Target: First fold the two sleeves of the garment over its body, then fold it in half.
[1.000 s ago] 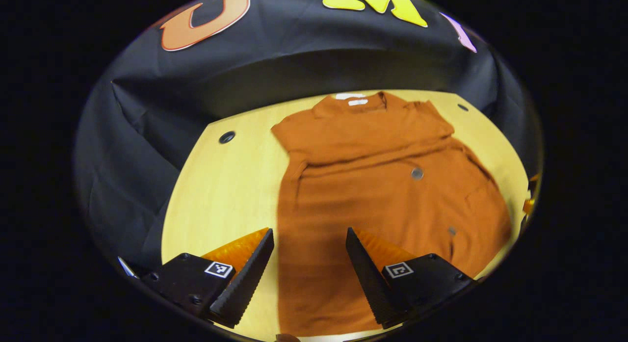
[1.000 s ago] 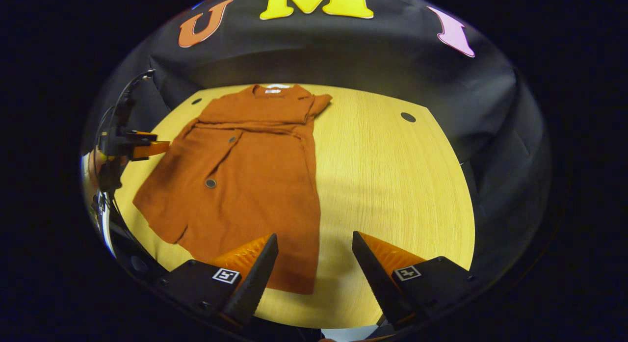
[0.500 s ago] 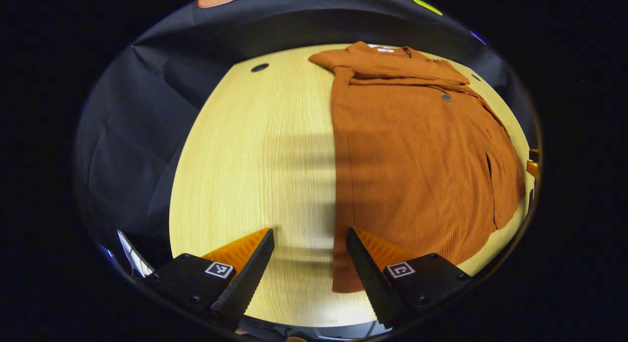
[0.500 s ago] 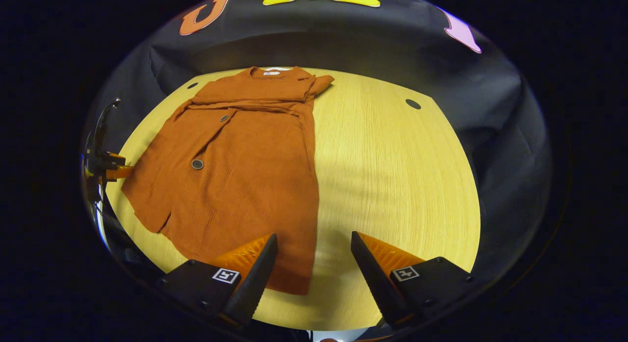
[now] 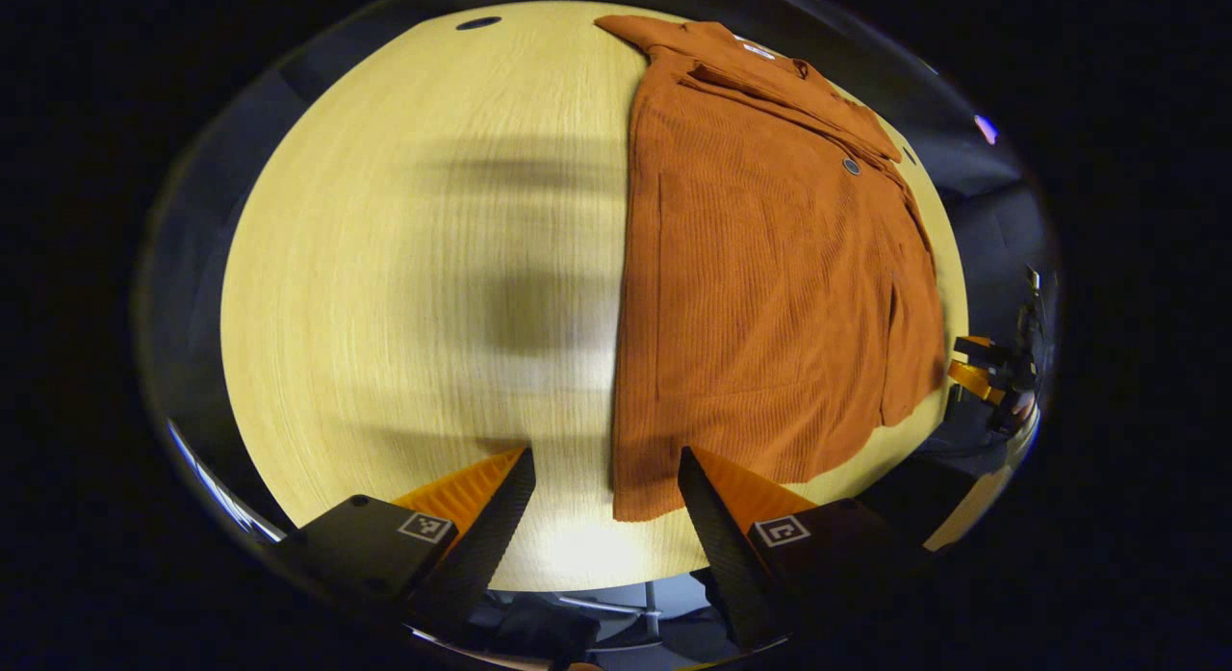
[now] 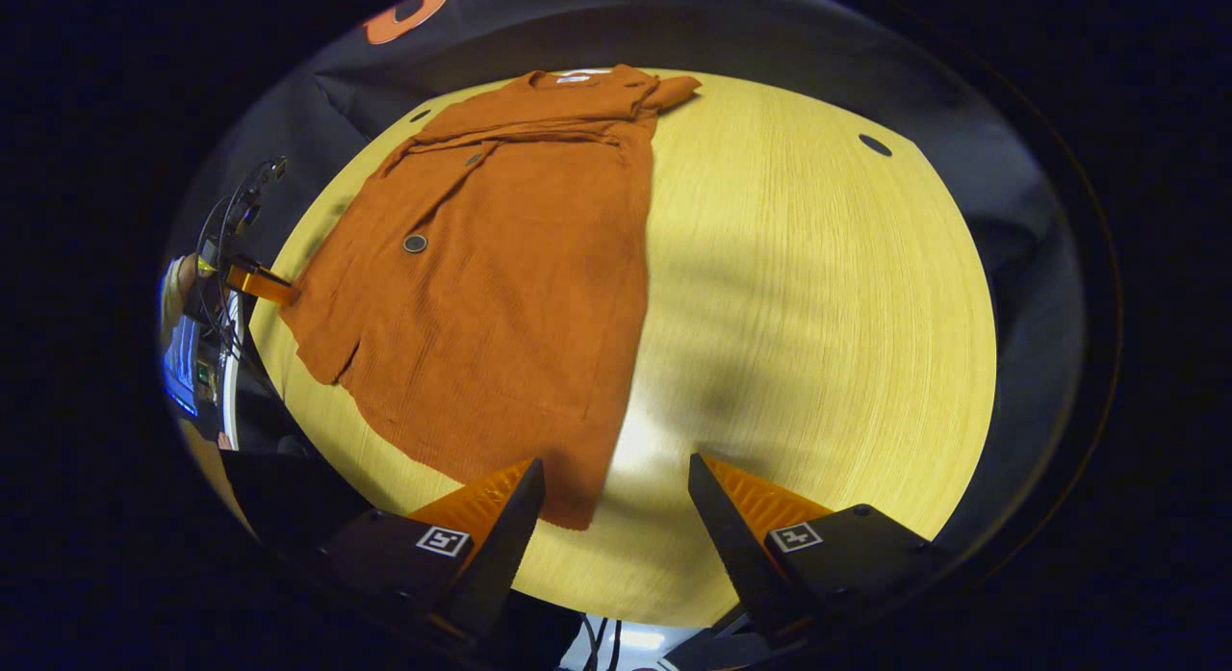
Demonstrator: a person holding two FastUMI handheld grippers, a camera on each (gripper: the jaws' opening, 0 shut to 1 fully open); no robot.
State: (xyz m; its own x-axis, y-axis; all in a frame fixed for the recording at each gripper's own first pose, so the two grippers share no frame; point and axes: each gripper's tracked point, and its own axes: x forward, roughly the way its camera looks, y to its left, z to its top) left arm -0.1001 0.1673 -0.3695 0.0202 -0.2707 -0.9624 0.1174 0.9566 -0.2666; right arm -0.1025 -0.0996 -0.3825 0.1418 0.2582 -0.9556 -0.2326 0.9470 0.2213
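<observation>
With both grippers' jaws spread and empty, left gripper (image 5: 604, 503) and right gripper (image 6: 616, 512) hover at the garment's (image 6: 500, 267) hem corners.

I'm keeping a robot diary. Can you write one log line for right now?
garment: flat on table, sleeves folded over | left gripper: open, at hem corner | right gripper: open, at hem corner | half-fold: not done

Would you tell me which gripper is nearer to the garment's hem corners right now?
Neither clearly: left gripper and right gripper each hover open above one hem corner of the garment.
</observation>
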